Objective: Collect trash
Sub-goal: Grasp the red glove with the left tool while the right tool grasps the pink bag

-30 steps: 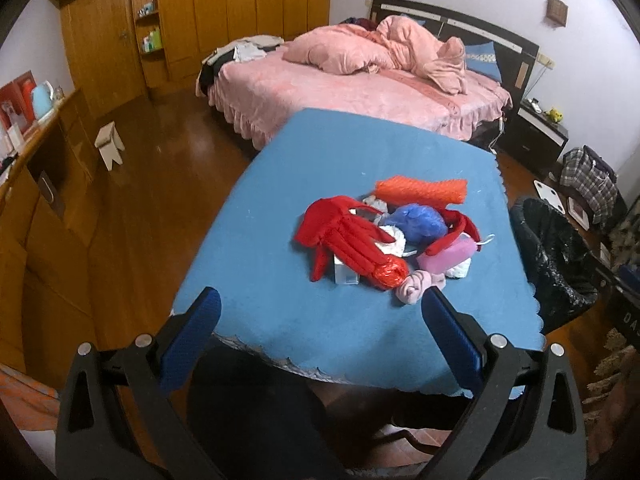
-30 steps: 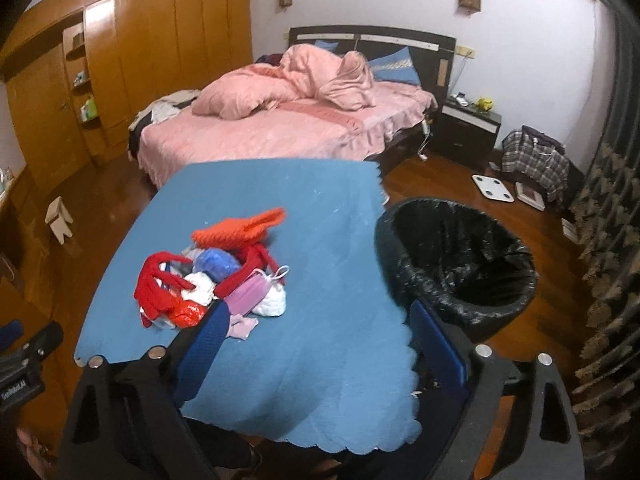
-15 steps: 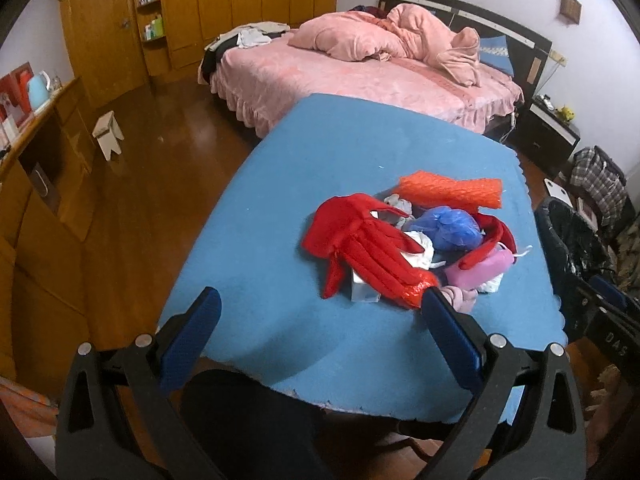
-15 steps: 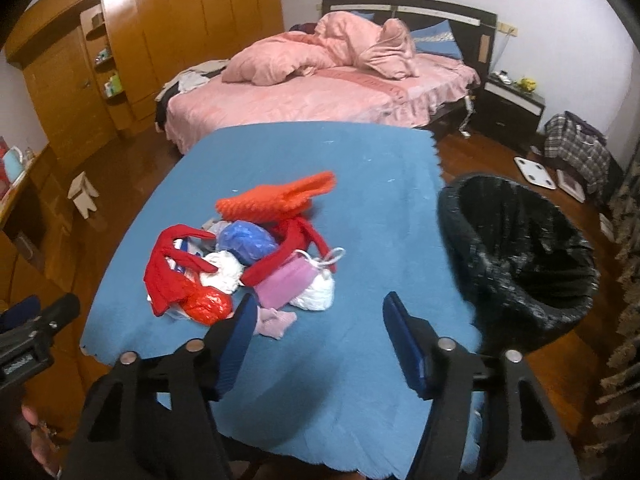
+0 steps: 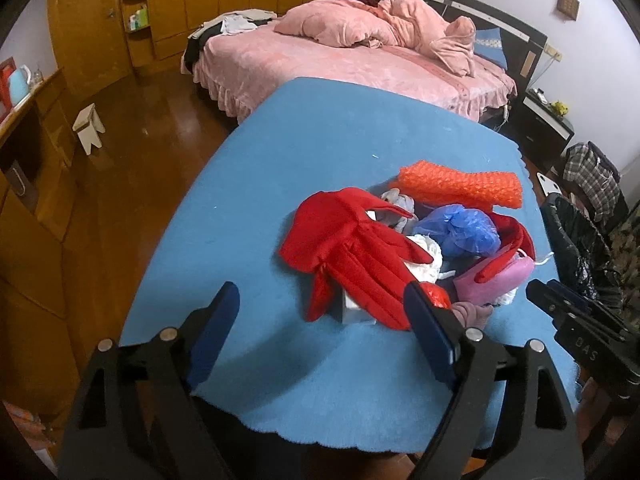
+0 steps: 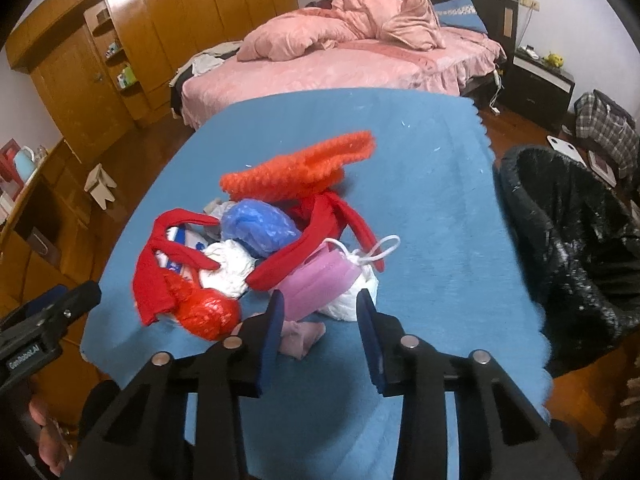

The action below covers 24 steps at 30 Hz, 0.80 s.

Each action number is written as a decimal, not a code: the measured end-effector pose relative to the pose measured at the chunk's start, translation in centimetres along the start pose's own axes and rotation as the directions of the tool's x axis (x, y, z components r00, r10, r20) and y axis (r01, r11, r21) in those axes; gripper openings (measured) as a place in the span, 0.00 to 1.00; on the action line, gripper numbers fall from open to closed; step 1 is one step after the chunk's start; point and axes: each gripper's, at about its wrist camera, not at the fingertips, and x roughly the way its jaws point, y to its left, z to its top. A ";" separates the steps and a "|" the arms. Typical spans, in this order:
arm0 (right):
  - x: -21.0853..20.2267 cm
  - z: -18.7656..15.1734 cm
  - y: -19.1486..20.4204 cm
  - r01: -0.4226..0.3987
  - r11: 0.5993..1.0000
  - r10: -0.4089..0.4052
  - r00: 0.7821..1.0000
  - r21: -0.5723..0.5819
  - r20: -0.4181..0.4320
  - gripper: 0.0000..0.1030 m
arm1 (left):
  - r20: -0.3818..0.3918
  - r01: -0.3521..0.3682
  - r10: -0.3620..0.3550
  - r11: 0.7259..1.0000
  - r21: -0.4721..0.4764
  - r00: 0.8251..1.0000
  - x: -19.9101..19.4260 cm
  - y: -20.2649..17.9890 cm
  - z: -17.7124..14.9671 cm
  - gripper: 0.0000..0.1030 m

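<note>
A pile of trash lies on the blue table [image 5: 280, 168]: a red padded cloth [image 5: 352, 248], orange bubble wrap [image 5: 460, 190], a blue bag [image 5: 460, 232], a pink mask [image 6: 320, 280], white wads [image 6: 228, 268], and a red crumpled bag [image 6: 208, 312]. My left gripper [image 5: 320, 320] is open and empty, just before the red cloth. My right gripper [image 6: 318, 328] is open, narrower, empty, its tips at the pink mask and a white bag [image 6: 352, 300]. The black-lined bin [image 6: 572, 248] stands right of the table.
A pink bed [image 5: 360, 68] stands behind the table, with wooden wardrobes [image 5: 180, 8] at back left. A small stool [image 5: 89, 126] is on the wood floor at left. A nightstand [image 6: 536, 88] and a plaid bag [image 6: 608, 128] are at back right.
Both grippers moved forward over the table toward the pile. The right gripper's jaws narrowed from wide open. The left gripper's opening also looks smaller.
</note>
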 end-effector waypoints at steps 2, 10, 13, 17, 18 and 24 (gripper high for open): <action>1.0 0.1 -0.2 -0.013 1.000 0.013 1.000 0.014 -0.013 0.34 | -0.006 0.004 -0.004 1.000 0.009 1.000 0.7 -0.2 0.3 0.79; 3.4 0.5 -0.9 -0.017 1.000 0.018 0.999 0.024 -0.042 0.33 | -0.027 0.022 -0.021 0.999 0.032 0.999 3.8 -1.2 1.4 0.81; 3.7 0.5 -1.0 -0.024 1.000 0.025 0.998 0.021 -0.049 0.26 | -0.036 0.018 -0.017 0.999 0.039 0.999 4.9 -1.5 1.5 0.81; 3.8 0.6 -0.9 -0.028 1.000 0.029 0.998 0.014 -0.053 0.12 | -0.057 0.030 -0.028 0.999 0.030 0.998 5.8 -1.6 1.6 0.74; 3.7 0.6 -0.9 -0.031 0.999 0.031 0.998 0.012 -0.051 0.12 | -0.069 0.043 -0.041 0.999 0.025 0.997 6.0 -1.4 1.6 0.63; 2.4 0.8 -0.5 -0.046 0.999 0.046 0.998 0.001 -0.033 0.07 | -0.091 0.075 -0.074 0.997 0.007 0.993 5.7 -1.1 1.6 0.17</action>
